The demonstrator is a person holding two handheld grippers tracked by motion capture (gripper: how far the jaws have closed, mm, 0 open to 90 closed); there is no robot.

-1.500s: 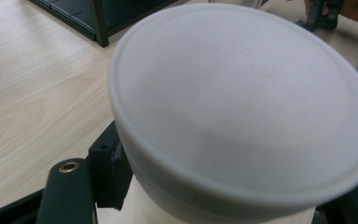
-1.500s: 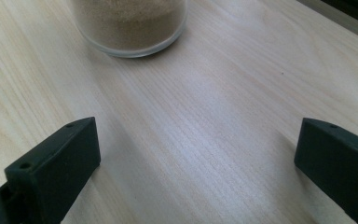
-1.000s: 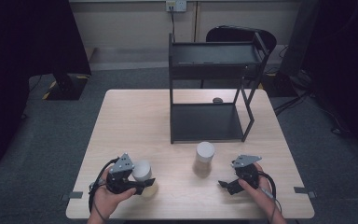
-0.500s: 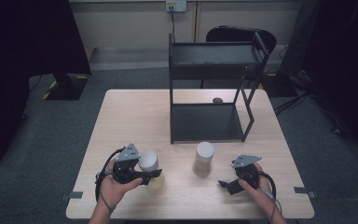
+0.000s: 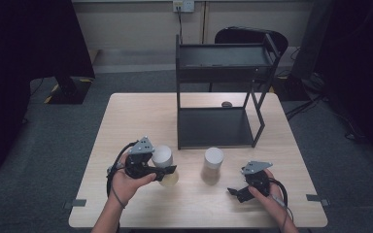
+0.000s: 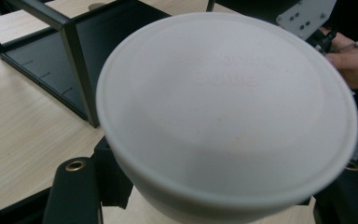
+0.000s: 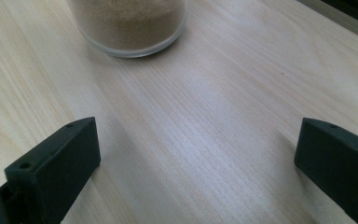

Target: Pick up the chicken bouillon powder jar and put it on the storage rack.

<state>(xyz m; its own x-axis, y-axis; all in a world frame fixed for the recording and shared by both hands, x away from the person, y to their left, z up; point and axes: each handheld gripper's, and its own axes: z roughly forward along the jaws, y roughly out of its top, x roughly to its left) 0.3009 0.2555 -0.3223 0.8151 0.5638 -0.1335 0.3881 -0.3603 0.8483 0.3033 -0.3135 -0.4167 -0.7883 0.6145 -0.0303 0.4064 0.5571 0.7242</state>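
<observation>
A white-lidded jar [image 5: 162, 157] with pale yellow contents hangs tilted just above the table, and my left gripper [image 5: 166, 172] is shut on its body. In the left gripper view its white lid [image 6: 223, 107] looms close, with a black jaw on either side below it. A second jar [image 5: 212, 165], white-lidded with brown powder, stands upright on the table in front of the rack. My right gripper [image 5: 238, 191] rests low at the front right, open, with bare wood between its jaws. The second jar's base [image 7: 128, 23] lies ahead of the right gripper [image 7: 196, 158].
A black two-tier rack [image 5: 218, 97] stands at the table's far middle, its lower shelf [image 5: 213, 127] bare. A small dark object [image 5: 227, 104] lies behind it. The wooden table [image 5: 126, 116] ends close to both hands. A chair [image 5: 250, 36] stands beyond the rack.
My left gripper has risen and moved right and away from the front edge, carrying the yellow jar closer to the rack. The right gripper and the brown jar have stayed put.
</observation>
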